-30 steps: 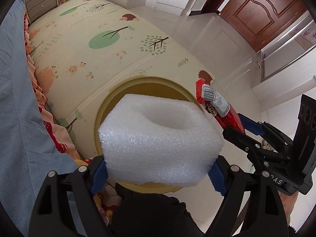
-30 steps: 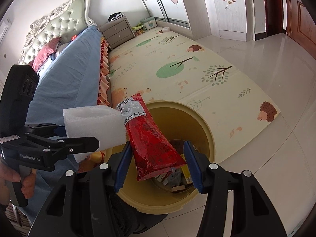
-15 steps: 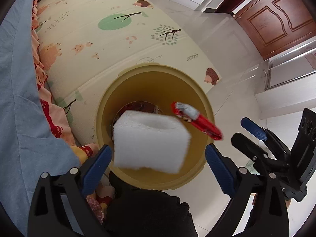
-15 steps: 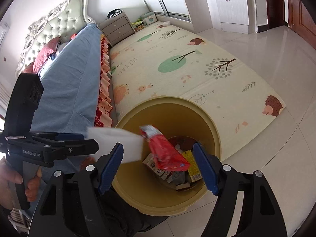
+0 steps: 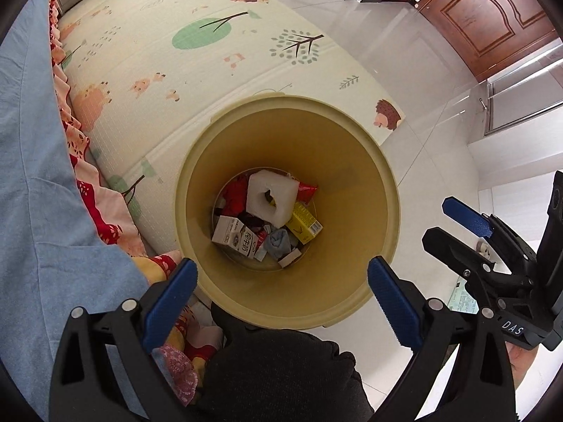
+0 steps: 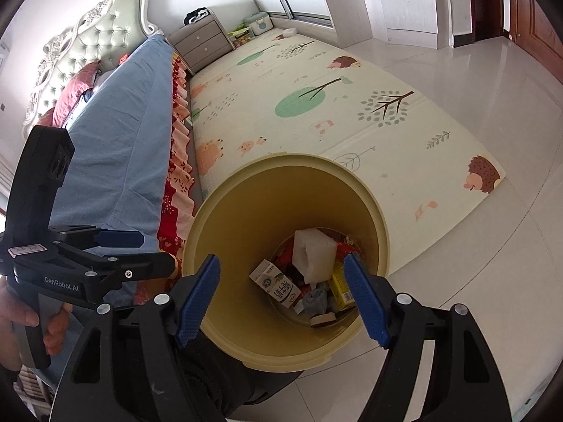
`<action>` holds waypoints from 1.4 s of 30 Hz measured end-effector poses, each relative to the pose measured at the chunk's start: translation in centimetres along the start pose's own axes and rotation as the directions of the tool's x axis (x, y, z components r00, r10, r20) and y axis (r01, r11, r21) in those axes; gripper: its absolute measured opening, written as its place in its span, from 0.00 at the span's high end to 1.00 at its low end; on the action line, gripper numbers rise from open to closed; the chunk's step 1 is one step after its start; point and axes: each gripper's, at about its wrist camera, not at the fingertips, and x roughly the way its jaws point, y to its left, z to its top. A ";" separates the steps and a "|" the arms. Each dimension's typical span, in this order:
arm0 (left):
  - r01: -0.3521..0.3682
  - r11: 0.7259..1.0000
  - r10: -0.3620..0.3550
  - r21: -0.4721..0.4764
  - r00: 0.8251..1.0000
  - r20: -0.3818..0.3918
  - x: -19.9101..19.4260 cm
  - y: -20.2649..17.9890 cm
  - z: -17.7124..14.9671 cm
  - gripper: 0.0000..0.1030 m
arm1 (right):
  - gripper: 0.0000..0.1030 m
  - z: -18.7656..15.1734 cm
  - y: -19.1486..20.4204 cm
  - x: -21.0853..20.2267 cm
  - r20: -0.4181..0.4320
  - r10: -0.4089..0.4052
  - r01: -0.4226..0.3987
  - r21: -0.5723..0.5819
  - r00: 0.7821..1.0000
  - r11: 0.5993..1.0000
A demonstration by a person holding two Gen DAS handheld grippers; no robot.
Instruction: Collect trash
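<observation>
- Left wrist view: bed (image 5: 31, 183) at left; the left claw (image 5: 281, 299) hangs spread and empty over the yellow bin (image 5: 352, 190).
- Foam block (image 5: 271, 197) lies inside the bin on a red wrapper (image 5: 306, 190) and cartons.
- Right claw (image 5: 454, 227), at right, stands spread, holding nothing.
</observation>
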 end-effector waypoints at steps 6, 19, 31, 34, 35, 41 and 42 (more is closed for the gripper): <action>0.008 1.000 -0.008 0.008 1.000 0.009 -0.2 -0.1 0.0 0.06 | 0.31 0.1 0.4 -0.2 0.000 -0.007 0.007 -0.012 1.000 1.000; 0.033 0.999 -0.035 0.030 0.996 0.083 -2.0 -0.5 -0.1 0.06 | 0.31 0.5 1.9 -2.7 0.032 -0.048 0.050 -0.042 0.998 0.998; 0.041 0.992 -0.075 0.120 0.955 0.286 -9.7 -2.1 -1.3 0.06 | 0.31 1.3 6.8 -9.3 0.165 -0.081 0.105 -0.144 0.983 0.984; 0.019 0.991 -0.064 0.132 0.936 0.346 -12.5 -1.8 -2.2 0.06 | 0.31 1.7 8.9 -11.5 0.228 -0.071 0.112 -0.174 0.971 0.978; 0.008 0.991 -0.056 0.130 0.929 0.366 -13.5 -1.5 -2.6 0.06 | 0.31 1.8 9.7 -12.1 0.248 -0.060 0.109 -0.186 0.967 0.976; -0.093 0.992 0.038 0.083 0.860 0.508 -19.4 1.8 -6.0 0.06 | 0.31 2.4 15.8 -14.0 0.311 0.029 0.069 -0.297 0.950 0.952; -0.107 0.992 0.057 0.065 0.847 0.529 -20.3 2.6 -6.8 0.06 | 0.31 2.4 16.9 -14.0 0.316 0.050 0.056 -0.316 0.947 0.947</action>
